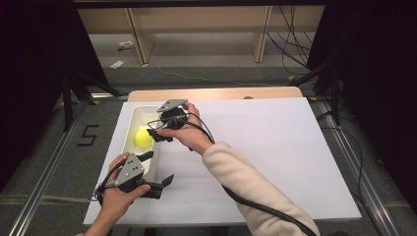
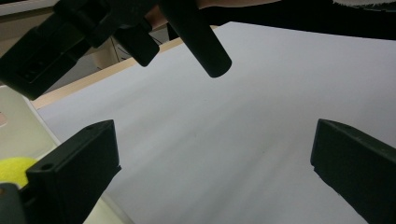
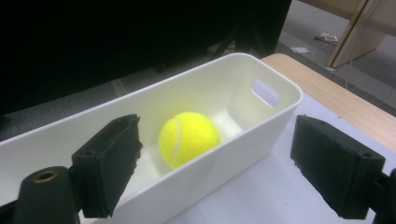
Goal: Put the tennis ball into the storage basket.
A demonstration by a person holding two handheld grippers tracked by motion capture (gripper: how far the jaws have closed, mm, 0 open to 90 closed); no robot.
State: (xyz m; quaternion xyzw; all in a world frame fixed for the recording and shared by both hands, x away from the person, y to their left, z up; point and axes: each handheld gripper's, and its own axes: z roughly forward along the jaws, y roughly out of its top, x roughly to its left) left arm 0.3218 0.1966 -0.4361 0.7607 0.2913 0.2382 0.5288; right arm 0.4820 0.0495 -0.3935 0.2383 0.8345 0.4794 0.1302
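Resting near the front-left corner of the desk [image 1: 275, 147], the left gripper [image 1: 160, 169] lies low over the white sheet with its jaws spread wide and nothing between them. It sits just beside the near end of the white bin [image 1: 129, 129], probably parked there to stay clear of the working hand, or ready to steady the container if needed.

Farther along the left edge, the right gripper [image 1: 153, 133] hovers at the bin's long side, the person's cream sleeve [image 1: 246, 184] crossing the desk diagonally to reach it. Its jaws are also wide open and empty, one over the bin's interior and the other out above the desk, straddling the near wall. That pose suits either a ball just let go or one about to be picked up; I cannot tell which.

The tennis ball [image 3: 188, 136] lies on the bin's floor, around the middle and toward the end with the handle cut-out [image 3: 265, 93]. The high walls keep it from rolling off.

No brand name is legible on the ball, only its white seam. Beyond the desk's left edge, a dark mark like the figure 5 [image 1: 87, 135] is on the grey floor.
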